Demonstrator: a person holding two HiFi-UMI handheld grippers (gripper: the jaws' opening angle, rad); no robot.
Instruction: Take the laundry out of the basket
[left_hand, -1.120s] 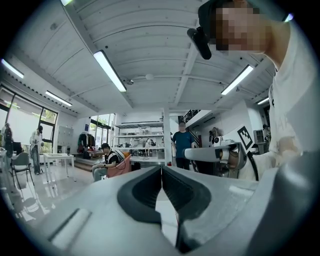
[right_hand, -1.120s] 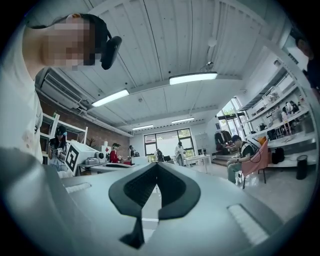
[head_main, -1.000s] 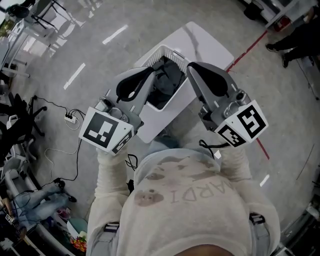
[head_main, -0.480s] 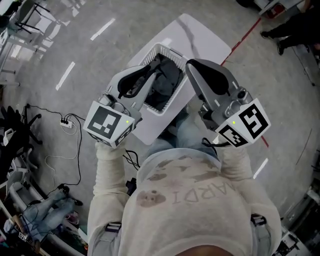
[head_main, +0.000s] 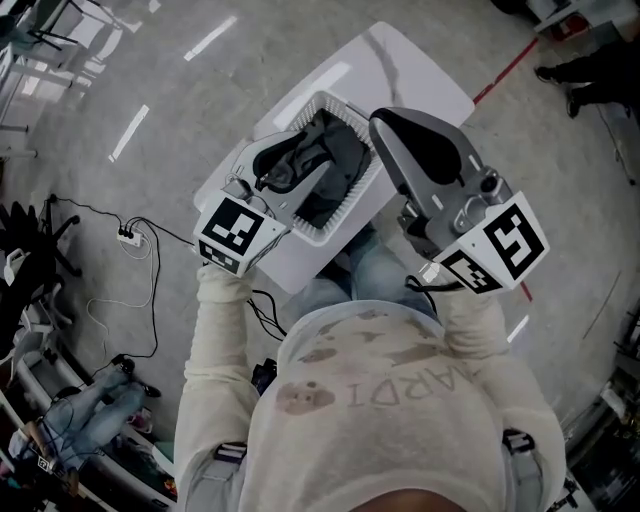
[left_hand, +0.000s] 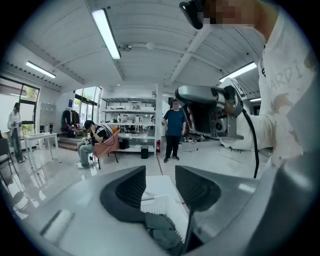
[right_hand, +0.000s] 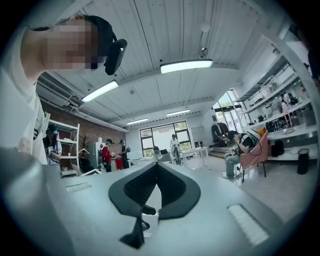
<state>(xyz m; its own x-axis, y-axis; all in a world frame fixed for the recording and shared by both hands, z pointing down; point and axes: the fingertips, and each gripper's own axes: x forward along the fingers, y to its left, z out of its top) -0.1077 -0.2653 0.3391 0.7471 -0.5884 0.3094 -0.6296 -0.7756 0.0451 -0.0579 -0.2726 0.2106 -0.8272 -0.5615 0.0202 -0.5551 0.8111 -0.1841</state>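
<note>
Table (head_main: 420, 70): white, below both my tools | basket (head_main: 330, 228): white lattice, on the table, right under my left gripper (left_hand: 160, 174), just left of my right gripper (right_hand: 157, 167) | laundry (head_main: 340, 150): dark heap in the basket, beneath my left jaws | left jaws: apart, holding nothing | right jaws: tips together, empty.

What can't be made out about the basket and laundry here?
- Left gripper view: the left gripper body cuts off all but a basket corner and a scrap of laundry.
- Right gripper view: the right gripper faces the room; no basket discernible.
- Head view: both grippers cover parts of the basket, so garment count and any contact with cloth are unclear.
</note>
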